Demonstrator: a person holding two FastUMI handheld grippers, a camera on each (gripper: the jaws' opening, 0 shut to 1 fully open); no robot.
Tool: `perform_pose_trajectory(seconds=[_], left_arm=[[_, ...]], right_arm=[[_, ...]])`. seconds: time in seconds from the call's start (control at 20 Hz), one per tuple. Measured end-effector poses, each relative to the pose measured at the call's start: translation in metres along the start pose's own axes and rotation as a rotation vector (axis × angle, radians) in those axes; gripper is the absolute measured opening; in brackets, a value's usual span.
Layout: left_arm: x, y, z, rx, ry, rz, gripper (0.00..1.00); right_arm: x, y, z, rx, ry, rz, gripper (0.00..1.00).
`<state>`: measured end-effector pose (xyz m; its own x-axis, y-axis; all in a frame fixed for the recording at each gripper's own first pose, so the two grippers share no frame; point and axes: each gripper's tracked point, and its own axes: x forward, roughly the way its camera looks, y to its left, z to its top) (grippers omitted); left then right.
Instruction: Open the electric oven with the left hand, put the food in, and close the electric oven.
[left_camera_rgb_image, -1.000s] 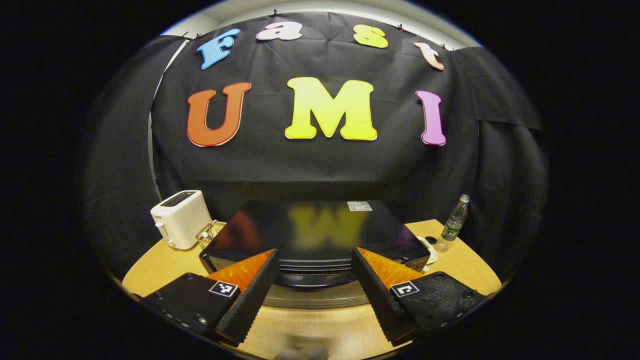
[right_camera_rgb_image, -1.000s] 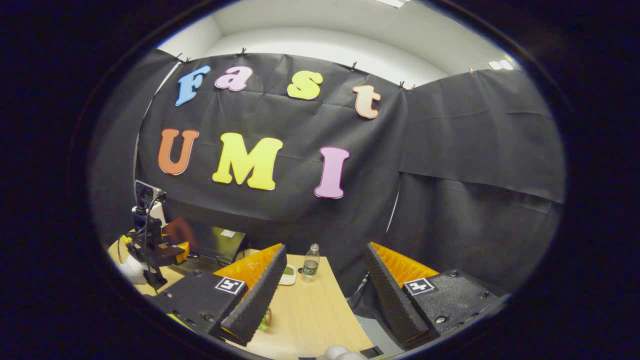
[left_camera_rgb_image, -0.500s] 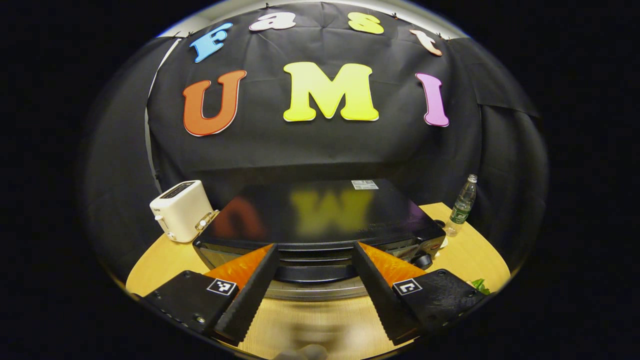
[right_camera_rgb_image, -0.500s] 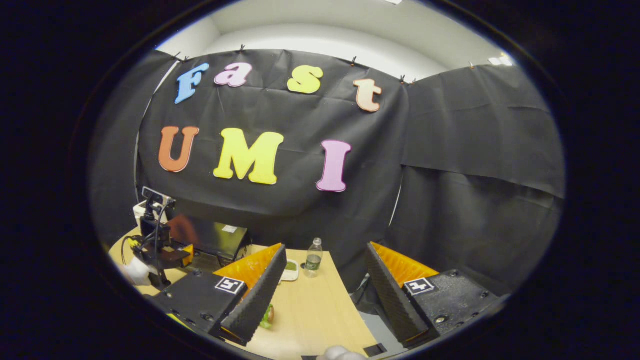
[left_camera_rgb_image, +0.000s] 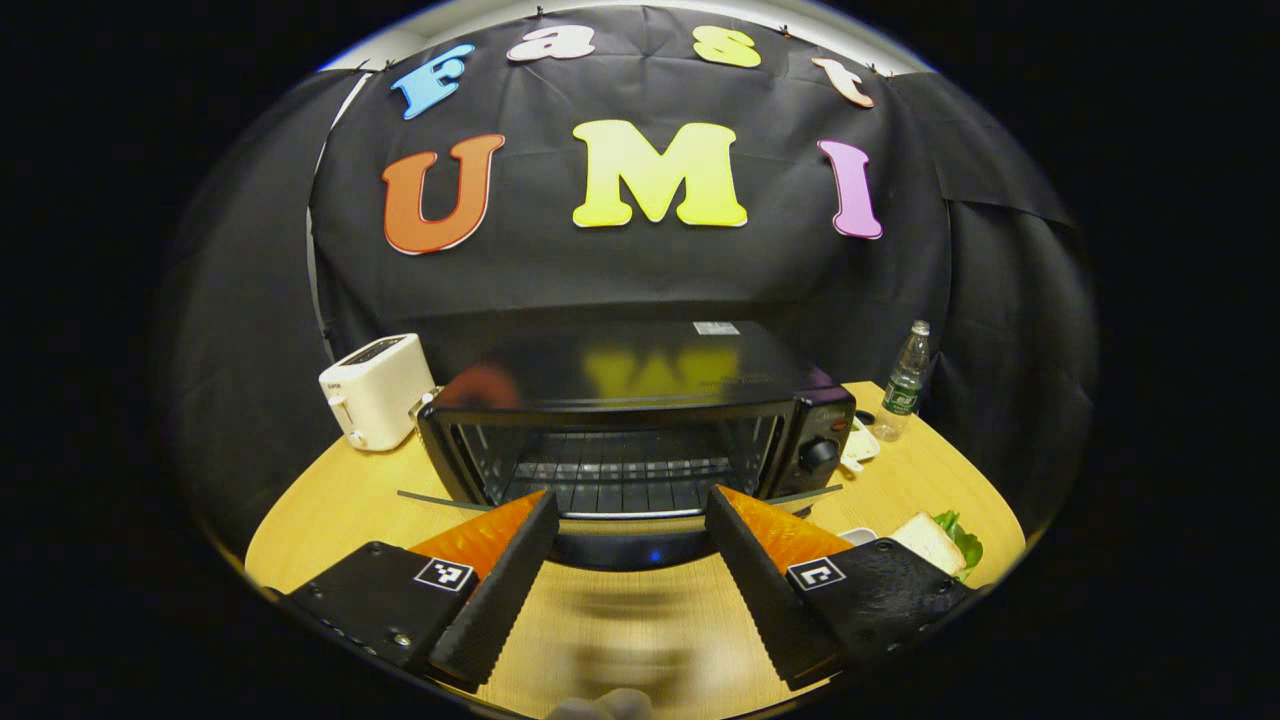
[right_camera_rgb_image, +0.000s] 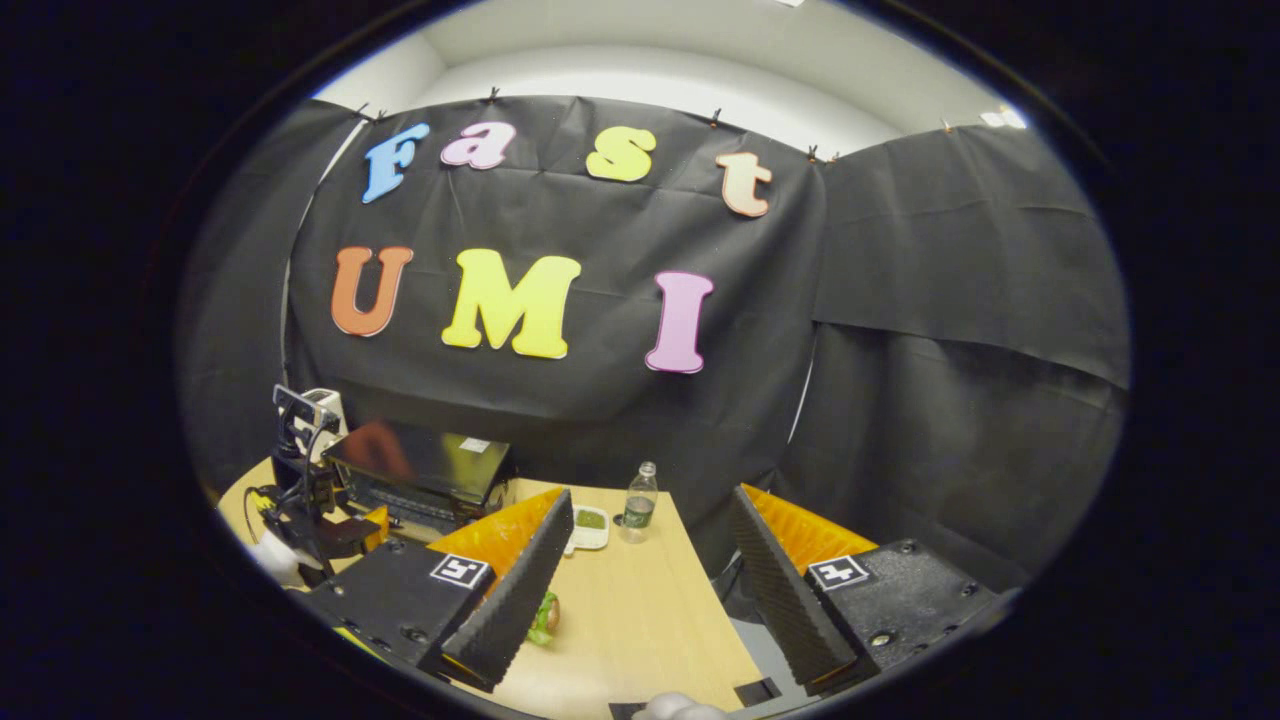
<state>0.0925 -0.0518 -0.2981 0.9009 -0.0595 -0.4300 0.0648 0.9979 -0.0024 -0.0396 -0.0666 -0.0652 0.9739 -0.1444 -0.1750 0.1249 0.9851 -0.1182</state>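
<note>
Oven (left_camera_rgb_image: 620, 440) door is down, cavity straight ahead of the left gripper (left_camera_rgb_image: 625, 560), jaws spread and empty. Sandwich (right_camera_rgb_image: 545, 618) lies on the surface just beside the right gripper (right_camera_rgb_image: 650, 590), jaws spread, so the right is nearer.

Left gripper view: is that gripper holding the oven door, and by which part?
It cannot be told: the left gripper has its fingers spread either side of the oven door's front edge, not visibly pressing it.
</note>
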Motion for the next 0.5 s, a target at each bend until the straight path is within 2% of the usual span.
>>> perform_pose_trajectory(seconds=[0.2, 0.25, 0.3, 0.5], left_arm=[[-0.016, -0.002, -0.030, -0.010, 0.039, 0.000, 0.98], [-0.019, -0.002, -0.037, -0.008, 0.049, -0.001, 0.98], [-0.024, -0.001, -0.046, -0.007, 0.059, -0.002, 0.98], [-0.032, -0.001, -0.077, -0.021, 0.104, -0.003, 0.98]], right_arm=[[-0.009, 0.004, -0.005, -0.030, 0.010, 0.009, 0.95], [-0.010, 0.004, -0.006, -0.037, 0.012, 0.004, 1.00], [-0.012, 0.006, -0.006, -0.035, 0.013, 0.009, 0.96], [-0.018, 0.015, -0.008, -0.025, 0.011, 0.021, 0.95]])
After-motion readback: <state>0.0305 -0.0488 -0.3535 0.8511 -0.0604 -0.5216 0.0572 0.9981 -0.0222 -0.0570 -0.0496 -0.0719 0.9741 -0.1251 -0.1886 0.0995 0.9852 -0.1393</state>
